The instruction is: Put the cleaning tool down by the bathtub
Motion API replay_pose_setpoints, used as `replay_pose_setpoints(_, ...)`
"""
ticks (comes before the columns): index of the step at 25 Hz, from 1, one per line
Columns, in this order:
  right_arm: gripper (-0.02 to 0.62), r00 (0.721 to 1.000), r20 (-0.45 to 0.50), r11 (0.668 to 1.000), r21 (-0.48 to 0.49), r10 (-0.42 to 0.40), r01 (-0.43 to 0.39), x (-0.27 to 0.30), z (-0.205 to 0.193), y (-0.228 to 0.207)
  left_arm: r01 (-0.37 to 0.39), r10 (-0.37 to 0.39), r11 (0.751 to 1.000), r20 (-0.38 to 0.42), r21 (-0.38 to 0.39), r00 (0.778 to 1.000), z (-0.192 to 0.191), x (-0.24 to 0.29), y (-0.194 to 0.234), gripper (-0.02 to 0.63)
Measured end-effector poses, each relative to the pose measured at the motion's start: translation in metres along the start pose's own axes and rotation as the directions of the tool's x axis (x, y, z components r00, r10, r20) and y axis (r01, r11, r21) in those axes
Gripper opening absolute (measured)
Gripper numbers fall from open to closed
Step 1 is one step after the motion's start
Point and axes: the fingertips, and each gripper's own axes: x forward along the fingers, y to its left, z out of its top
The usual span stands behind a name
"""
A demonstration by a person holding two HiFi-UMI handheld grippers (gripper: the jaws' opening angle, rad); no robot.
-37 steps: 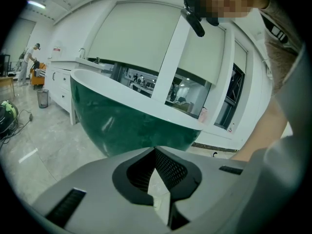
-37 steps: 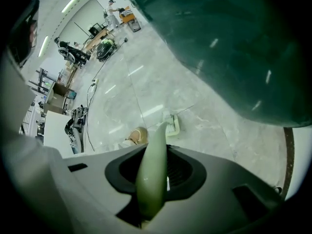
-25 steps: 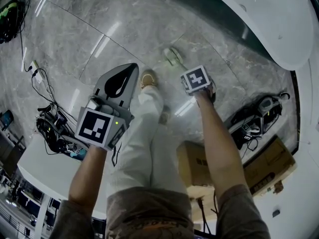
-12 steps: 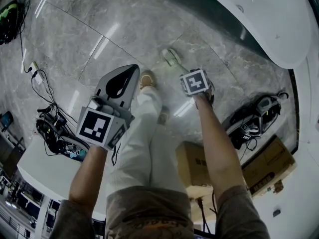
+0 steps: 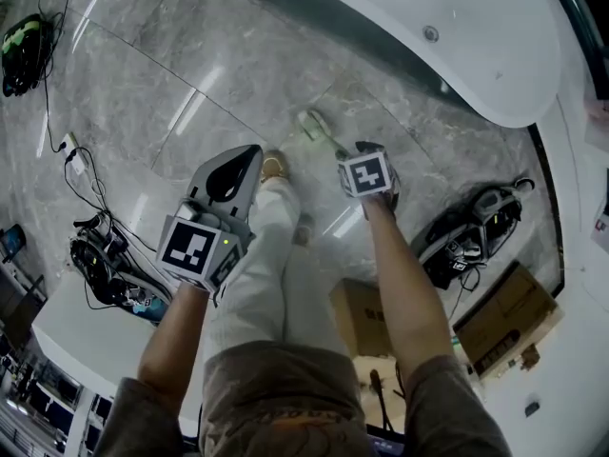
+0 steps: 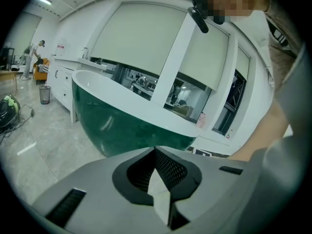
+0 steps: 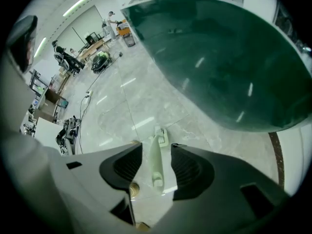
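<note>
The cleaning tool (image 5: 318,128), a pale green brush with a long handle, lies on the grey marble floor near the dark green, white-rimmed bathtub (image 5: 457,36). My right gripper (image 5: 360,160) sits low just behind it. In the right gripper view the handle (image 7: 156,161) lies between the jaws. They are opening, with a gap on both sides, so the right gripper (image 7: 156,147) no longer presses it. The tub's green wall (image 7: 219,57) rises just beyond. My left gripper (image 5: 249,153) hangs to the left, jaw tips together and holding nothing. The left gripper view (image 6: 156,150) faces the tub (image 6: 122,126).
The person's white-trousered leg (image 5: 262,274) and shoe (image 5: 274,167) stand between the grippers. Cardboard boxes (image 5: 366,317) and black gear (image 5: 466,231) lie to the right behind. Cables (image 5: 105,250) and a white table (image 5: 76,322) are to the left.
The head view has shifted a little, sliding the scene down. The tool stays on the floor just ahead of the right gripper. The left gripper holds its pose.
</note>
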Motion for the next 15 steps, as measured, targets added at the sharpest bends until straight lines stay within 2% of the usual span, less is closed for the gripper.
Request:
replay_pose_setpoints(3,0.099,0.997,0.071,0.999,0.041,-0.016,0.013,-0.043,0.013,0.004,0.001,-0.003,0.999,-0.040,-0.032,0.999,0.012,-0.018,-0.018,0.001)
replay_pose_setpoints(7,0.006,0.991,0.133,0.997,0.073,-0.012,0.003,-0.100,0.029,0.016,0.033,-0.034,0.998,-0.014,-0.060,0.999,0.037,-0.036,-0.044,0.002)
replay_pose_setpoints(11,0.006,0.979,0.203,0.993,0.112,0.007,-0.031,-0.157,0.038,0.035,0.057,-0.058,0.995,-0.016,-0.076,0.998,0.066,-0.059,-0.074,0.000)
replay_pose_setpoints(15,0.005,0.949,0.314,0.985,0.153,0.025,-0.077,-0.219,0.049,0.055,0.082,-0.082,0.995,0.000,-0.064,0.997,0.099,-0.084,-0.102,0.002)
